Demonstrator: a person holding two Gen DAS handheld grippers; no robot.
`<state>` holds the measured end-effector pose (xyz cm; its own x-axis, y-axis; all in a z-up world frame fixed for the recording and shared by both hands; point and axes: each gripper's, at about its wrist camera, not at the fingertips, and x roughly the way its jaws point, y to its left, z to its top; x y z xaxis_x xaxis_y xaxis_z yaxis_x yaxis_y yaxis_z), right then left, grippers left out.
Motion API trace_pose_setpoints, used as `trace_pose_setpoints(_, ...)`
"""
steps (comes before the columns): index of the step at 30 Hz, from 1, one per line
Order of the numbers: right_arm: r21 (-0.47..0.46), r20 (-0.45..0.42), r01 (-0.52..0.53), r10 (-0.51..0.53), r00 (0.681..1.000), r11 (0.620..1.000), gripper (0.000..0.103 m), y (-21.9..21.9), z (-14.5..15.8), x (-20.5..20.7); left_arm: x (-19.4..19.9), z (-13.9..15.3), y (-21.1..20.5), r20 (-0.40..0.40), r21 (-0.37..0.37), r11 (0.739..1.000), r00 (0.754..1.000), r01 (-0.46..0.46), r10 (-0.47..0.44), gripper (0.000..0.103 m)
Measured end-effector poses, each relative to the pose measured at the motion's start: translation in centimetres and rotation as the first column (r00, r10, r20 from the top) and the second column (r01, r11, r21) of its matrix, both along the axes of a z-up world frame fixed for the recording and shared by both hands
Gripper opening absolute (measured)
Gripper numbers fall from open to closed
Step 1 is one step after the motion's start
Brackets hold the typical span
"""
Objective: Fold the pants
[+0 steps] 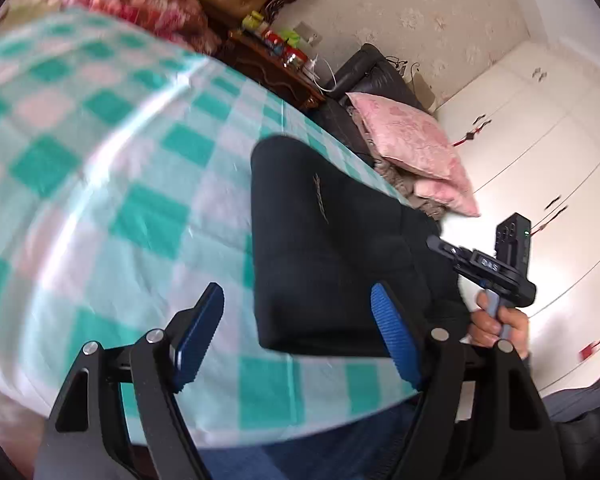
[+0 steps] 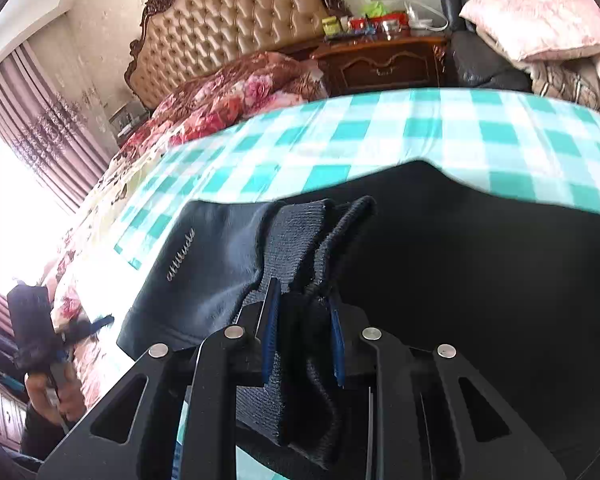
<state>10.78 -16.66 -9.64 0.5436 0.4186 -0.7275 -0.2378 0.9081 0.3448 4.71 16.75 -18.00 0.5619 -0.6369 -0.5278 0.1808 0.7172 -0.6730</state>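
Dark navy pants (image 1: 320,240) lie folded on the teal-and-white checked sheet (image 1: 120,184) of a bed. In the left wrist view my left gripper (image 1: 296,328) hangs open just short of the pants' near edge, and its blue pads (image 1: 396,340) press on nothing. A hand holds my right gripper (image 1: 440,246) at the pants' right side. In the right wrist view my right gripper (image 2: 304,320) is shut on a ribbed band of the pants (image 2: 220,248), with the cloth bunched between its jaws. A script logo shows on the fabric. My left gripper (image 2: 92,325) appears blurred at the lower left.
A tufted headboard (image 2: 236,20) and a floral quilt (image 2: 228,96) lie at the bed's far end. A dark wooden nightstand (image 2: 380,64) carries small items. A pink pillow (image 1: 412,148) rests on a dark sofa beside the bed. White wardrobe doors (image 1: 540,152) stand to the right.
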Motion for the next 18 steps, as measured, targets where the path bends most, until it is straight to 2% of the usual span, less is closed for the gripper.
trace_pose_setpoints(2, -0.021, -0.012, -0.004, 0.004, 1.0, 1.0, 0.023, 0.3, -0.4, 0.2, 0.1, -1.1, 0.0, -0.019, -0.065, 0.998, 1.0, -0.016, 0.015, 0.075)
trace_pose_setpoints(4, -0.037, -0.043, -0.006, 0.004, 0.999, 0.999, 0.023, 0.6, -1.5, 0.3, 0.8, -2.1, -0.4, -0.049, -0.079, 0.996, 0.998, -0.037, 0.033, 0.073)
trace_pose_setpoints(5, -0.046, -0.061, -0.002, -0.001, 0.998, 0.999, 0.023, 0.6, -2.2, 0.4, 1.1, -2.5, -0.6, -0.06, -0.075, 0.996, 0.998, -0.039, 0.034, 0.069)
trace_pose_setpoints(6, -0.06, -0.071, 0.007, -0.011, 0.997, 0.998, 0.024, 0.6, -2.8, 0.4, 1.4, -2.8, -0.9, -0.075, -0.055, 0.997, 0.996, -0.045, 0.041, 0.059)
trace_pose_setpoints(8, -0.09, -0.084, 0.034, -0.041, 0.996, 0.995, 0.027, 0.2, -3.7, 0.5, 2.0, -3.4, -1.7, -0.089, -0.012, 0.999, 0.995, -0.038, 0.037, 0.051)
trace_pose_setpoints(9, -0.109, -0.088, 0.052, -0.062, 0.994, 0.993, 0.034, -0.2, -4.1, 0.6, 2.2, -3.6, -1.9, -0.093, 0.0, 0.999, 0.995, -0.034, 0.034, 0.045)
trace_pose_setpoints(10, -0.122, -0.089, 0.062, -0.073, 0.993, 0.991, 0.049, -0.4, -4.3, 0.6, 2.3, -3.8, -2.1, -0.104, 0.028, 0.999, 0.994, -0.03, 0.033, 0.044)
trace_pose_setpoints(13, -0.175, -0.056, 0.081, -0.092, 0.994, 0.981, 0.072, -0.5, -3.9, 0.4, 2.2, -4.2, -2.4, -0.107, 0.073, 0.997, 0.994, -0.029, 0.037, 0.049)
trace_pose_setpoints(15, -0.203, -0.01, 0.089, -0.093, 0.996, 0.975, 0.085, 0.0, -2.9, -0.1, 2.0, -4.1, -2.3, -0.097, 0.081, 0.996, 0.994, -0.046, 0.053, 0.06)
trace_pose_setpoints(17, -0.27, 0.082, 0.122, -0.103, 0.991, 0.955, 0.086, 0.7, -1.2, -0.7, 1.6, -2.8, -2.5, -0.047, 0.167, 0.983, 0.996, -0.071, 0.08, 0.067)
trace_pose_setpoints(18, -0.312, 0.115, 0.14, -0.109, 0.987, 0.94, 0.086, 1.0, -0.7, -0.9, 1.4, -1.7, -2.7, -0.007, 0.234, 0.967, 0.994, -0.101, 0.105, 0.075)
